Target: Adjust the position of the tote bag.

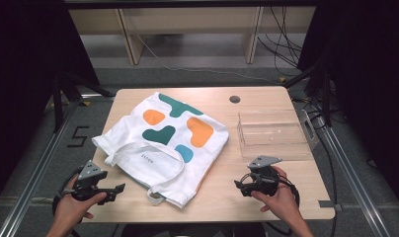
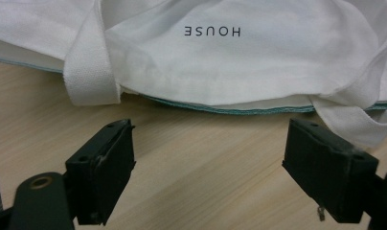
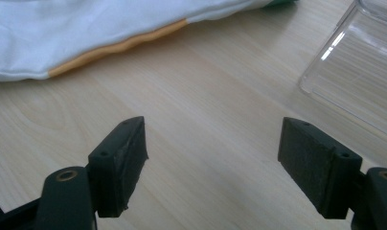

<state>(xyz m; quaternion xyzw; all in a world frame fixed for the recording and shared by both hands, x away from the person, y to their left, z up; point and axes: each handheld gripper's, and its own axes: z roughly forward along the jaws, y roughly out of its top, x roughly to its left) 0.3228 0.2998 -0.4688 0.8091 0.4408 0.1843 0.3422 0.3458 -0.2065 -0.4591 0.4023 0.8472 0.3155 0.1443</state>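
A white tote bag point(image 1: 163, 143) with green, orange and blue patches lies flat on the wooden table point(image 1: 222, 197), its handles point(image 1: 138, 148) toward the near edge. My left gripper point(image 1: 119, 190) rests at the near left corner, open and empty, pointing at the bag. In the left gripper view the bag's mouth edge point(image 2: 220, 76) and a white strap point(image 2: 88, 72) lie just beyond my left gripper point(image 2: 208, 163). My right gripper point(image 1: 238, 186) sits open at the near right with bare table between its jaws. In the right gripper view the bag's edge point(image 3: 86, 43) lies ahead of my right gripper point(image 3: 210, 148).
A clear plastic box point(image 1: 271, 134) stands at the right side of the table; its corner point(image 3: 354, 72) shows in the right gripper view. A round cable hole point(image 1: 234, 99) sits near the far edge. Black frame rails and cables run beside the table.
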